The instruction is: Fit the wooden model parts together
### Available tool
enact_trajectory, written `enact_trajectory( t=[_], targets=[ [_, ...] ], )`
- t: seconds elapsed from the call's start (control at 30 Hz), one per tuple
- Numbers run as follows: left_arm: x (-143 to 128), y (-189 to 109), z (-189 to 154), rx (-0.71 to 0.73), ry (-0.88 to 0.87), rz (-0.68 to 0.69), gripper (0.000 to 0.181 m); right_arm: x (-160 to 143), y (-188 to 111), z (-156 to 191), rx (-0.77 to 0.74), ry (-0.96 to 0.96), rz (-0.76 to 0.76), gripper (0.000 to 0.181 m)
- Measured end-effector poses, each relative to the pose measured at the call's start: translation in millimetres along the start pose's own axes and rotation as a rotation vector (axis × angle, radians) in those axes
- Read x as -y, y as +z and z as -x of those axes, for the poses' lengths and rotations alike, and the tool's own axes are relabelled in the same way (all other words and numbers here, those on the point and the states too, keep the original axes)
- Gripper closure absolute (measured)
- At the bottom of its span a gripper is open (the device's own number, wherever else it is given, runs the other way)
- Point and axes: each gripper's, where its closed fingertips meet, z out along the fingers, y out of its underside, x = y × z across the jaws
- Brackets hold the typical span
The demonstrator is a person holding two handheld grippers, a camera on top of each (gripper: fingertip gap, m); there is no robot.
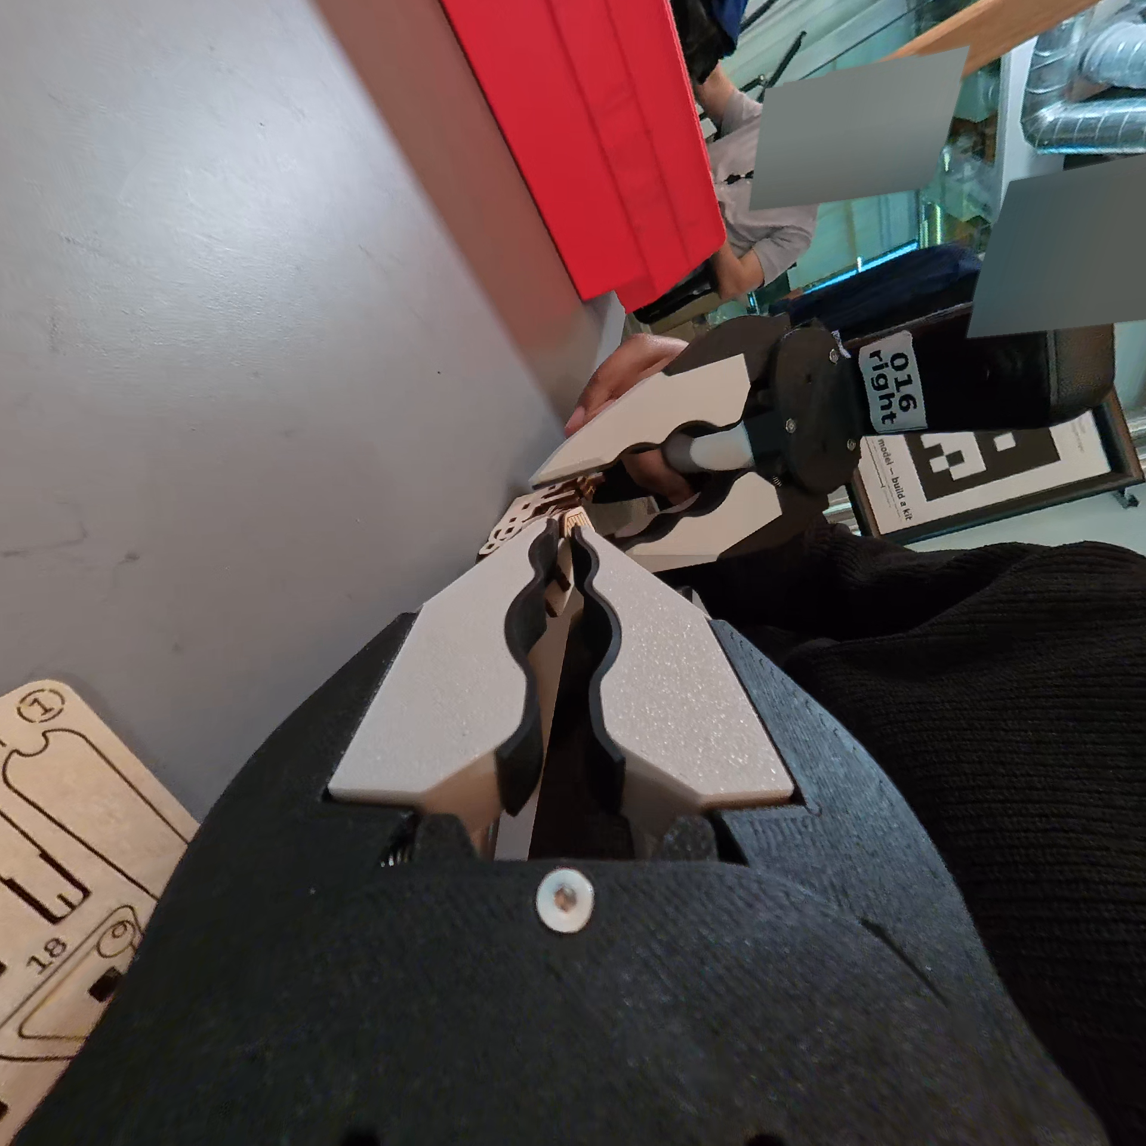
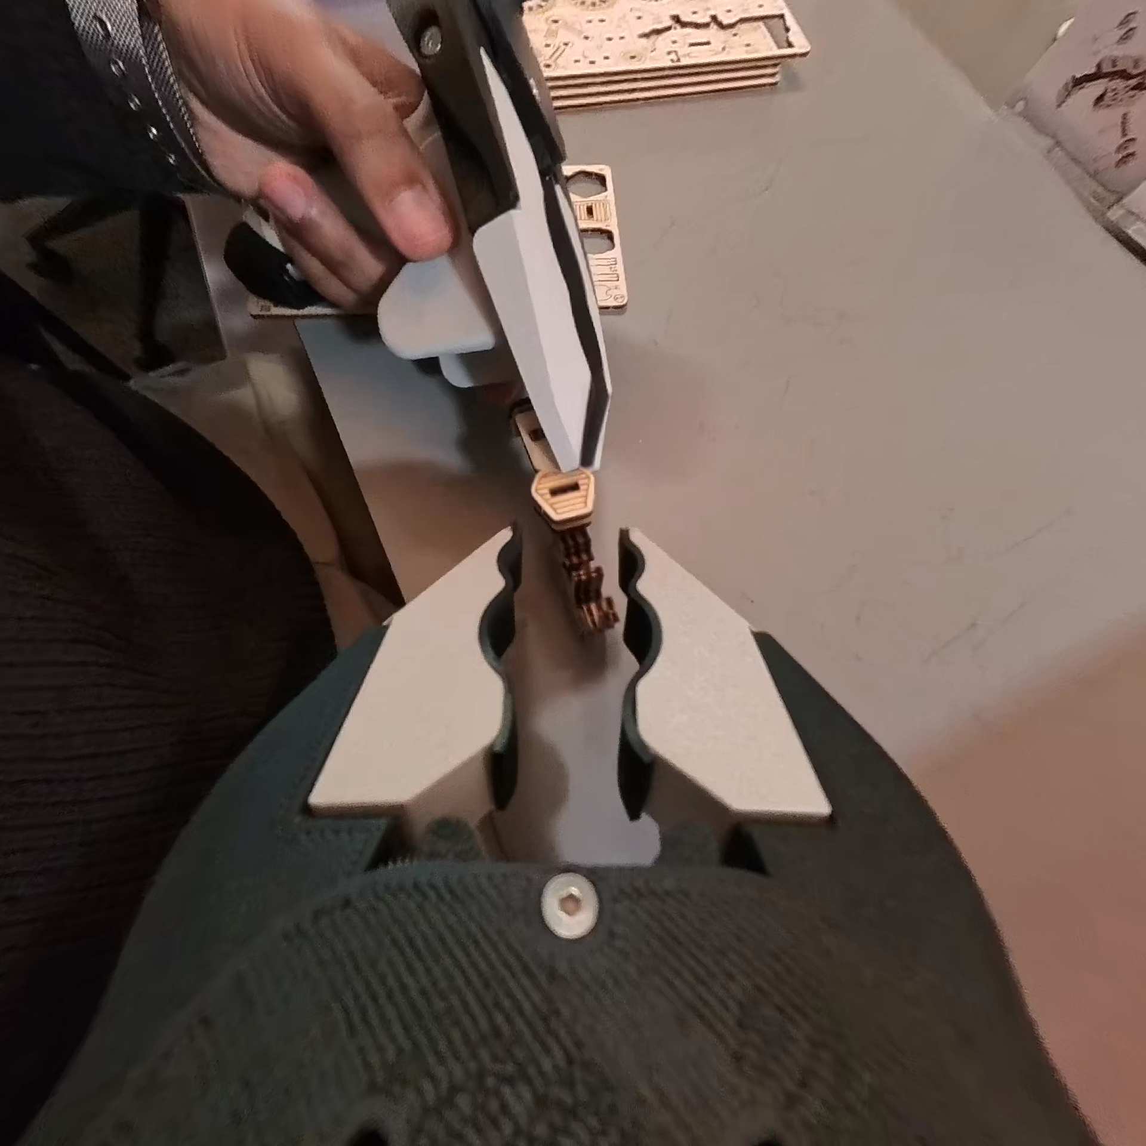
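Observation:
My left gripper is shut on a small pale wooden model part pinched between its pads. In the right wrist view it comes down from the top, held by a hand. A small wooden assembly hangs at its tip: a hexagonal slotted piece and a dark-edged layered strip. My right gripper is open, one jaw on each side of that strip without touching it. In the left wrist view the right gripper stands open around the assembly, above the grey table.
A stack of laser-cut wooden sheets lies at the far table edge, a single sheet nearer. Another sheet lies by my left gripper. A red bin, a framed sign and printed paper stand around. The grippers are tip to tip, or close to it.

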Motion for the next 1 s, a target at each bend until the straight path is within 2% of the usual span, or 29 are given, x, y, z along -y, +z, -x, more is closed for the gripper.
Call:
enact_trajectory(
  t=[0.1,0.2,0.33,0.47,0.57,0.7,0.87,1.0],
  targets=[
    [-1.8,1.0,0.2,0.004,0.008,0.012,0.175,-3.9,5.3,1.3,-0.004,-0.033,0.030,0.163],
    [3.0,-1.9,-5.0,-0.024,0.021,-0.010,0.152,-5.8,6.1,-1.3,-0.014,-0.029,0.033,0.170],
    [28.2,-21.4,-17.9,-0.079,0.074,-0.152,0.122,-0.9,2.0,-10.2,-0.014,0.077,-0.020,0.173],
    [52.0,-46.4,-25.0,-0.084,0.152,-0.312,0.110,17.3,-9.9,-22.7,0.043,0.315,-0.182,0.173],
    [58.6,-52.1,-21.0,-0.035,0.183,-0.374,0.107,40.7,-26.0,-31.3,0.144,0.540,-0.375,0.174],
    [49.0,-35.3,-29.6,-0.061,0.192,-0.343,0.114,64.9,-45.8,-38.7,0.282,0.758,-0.588,0.174],
    [38.1,-13.8,-44.9,-0.123,0.190,-0.324,0.127,70.8,-45.2,-31.9,0.282,0.726,-0.593,0.173],
    [37.6,-11.6,-50.4,-0.163,0.173,-0.336,0.132,76.9,-41.9,-19.7,0.327,0.726,-0.591,0.174]
  ],
)
